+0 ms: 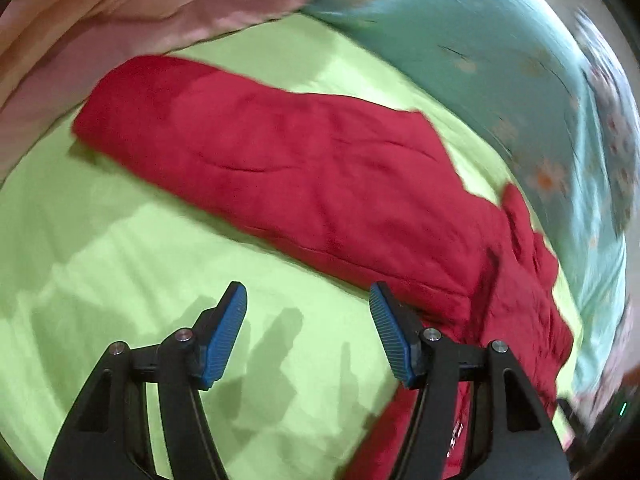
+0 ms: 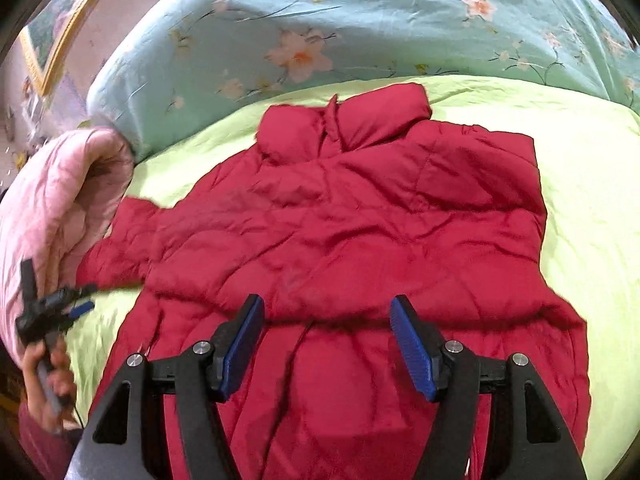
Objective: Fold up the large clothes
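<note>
Both tongs spread w/ nothing pinched: right gripper (image 2: 326, 344) over jacket (image 2: 340, 240) hem, collar toward bed (image 2: 592, 200) far edge; left gripper (image 1: 308, 336) beside sleeve.

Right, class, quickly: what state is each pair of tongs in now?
Left tongs: open, holding nothing, beside the jacket.
Right tongs: open, empty, above the jacket.

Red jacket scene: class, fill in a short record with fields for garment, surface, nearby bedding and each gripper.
garment: red jacket, spread on the bed, collar at the far end, one sleeve stretched out sideways
surface: green sheet
bedding: floral quilt beyond the collar; pink quilt beside the sleeve
left gripper: open, empty, over the sheet
right gripper: open, empty, over the jacket
</note>
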`<state>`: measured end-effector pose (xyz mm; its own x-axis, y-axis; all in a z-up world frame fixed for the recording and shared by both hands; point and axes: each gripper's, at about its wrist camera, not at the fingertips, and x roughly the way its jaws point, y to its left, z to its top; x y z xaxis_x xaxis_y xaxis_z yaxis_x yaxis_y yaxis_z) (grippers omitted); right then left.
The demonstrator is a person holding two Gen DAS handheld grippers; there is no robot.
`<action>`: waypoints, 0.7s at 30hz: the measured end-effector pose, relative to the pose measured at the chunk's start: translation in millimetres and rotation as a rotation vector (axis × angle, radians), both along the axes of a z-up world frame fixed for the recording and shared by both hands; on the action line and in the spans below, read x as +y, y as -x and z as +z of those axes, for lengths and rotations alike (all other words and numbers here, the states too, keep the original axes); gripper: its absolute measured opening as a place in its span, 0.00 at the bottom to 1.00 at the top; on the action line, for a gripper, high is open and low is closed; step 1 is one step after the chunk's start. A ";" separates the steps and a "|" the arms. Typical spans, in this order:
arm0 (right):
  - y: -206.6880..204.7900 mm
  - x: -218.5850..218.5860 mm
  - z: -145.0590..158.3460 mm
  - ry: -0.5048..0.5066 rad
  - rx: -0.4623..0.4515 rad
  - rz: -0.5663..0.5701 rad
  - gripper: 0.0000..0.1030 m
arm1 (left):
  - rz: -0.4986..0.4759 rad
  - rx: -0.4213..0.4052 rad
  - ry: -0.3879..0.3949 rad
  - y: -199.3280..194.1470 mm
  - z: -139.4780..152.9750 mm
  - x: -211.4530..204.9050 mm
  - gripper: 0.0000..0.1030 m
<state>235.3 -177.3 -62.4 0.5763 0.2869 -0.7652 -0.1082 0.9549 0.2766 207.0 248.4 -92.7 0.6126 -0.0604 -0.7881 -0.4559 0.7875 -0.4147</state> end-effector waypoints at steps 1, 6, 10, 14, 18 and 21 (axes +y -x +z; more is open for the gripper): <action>5.9 1.7 1.0 0.014 0.002 0.015 0.65 | 0.019 0.008 0.017 0.3 -2.8 7.4 0.61; 29.1 9.4 0.9 0.037 0.009 0.068 0.65 | 0.081 0.011 0.014 -1.2 -7.4 29.0 0.61; 38.5 11.0 1.0 0.018 0.020 0.085 0.65 | 0.117 0.024 0.040 -5.6 -14.9 42.7 0.61; 45.9 14.5 3.4 0.016 0.020 0.097 0.65 | 0.175 0.009 0.068 -4.5 -20.3 63.6 0.61; 51.0 18.3 4.8 0.000 0.017 0.105 0.65 | 0.225 -0.023 0.157 -10.5 -31.8 86.7 0.61; 53.2 22.5 4.7 -0.007 0.018 0.114 0.65 | 0.274 -0.043 0.178 -15.5 -39.6 102.2 0.61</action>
<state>182.2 -154.8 -57.7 0.5261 0.3552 -0.7727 -0.2109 0.9347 0.2860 222.5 350.5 -132.3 0.6577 -0.0235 -0.7529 -0.6196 0.5515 -0.5585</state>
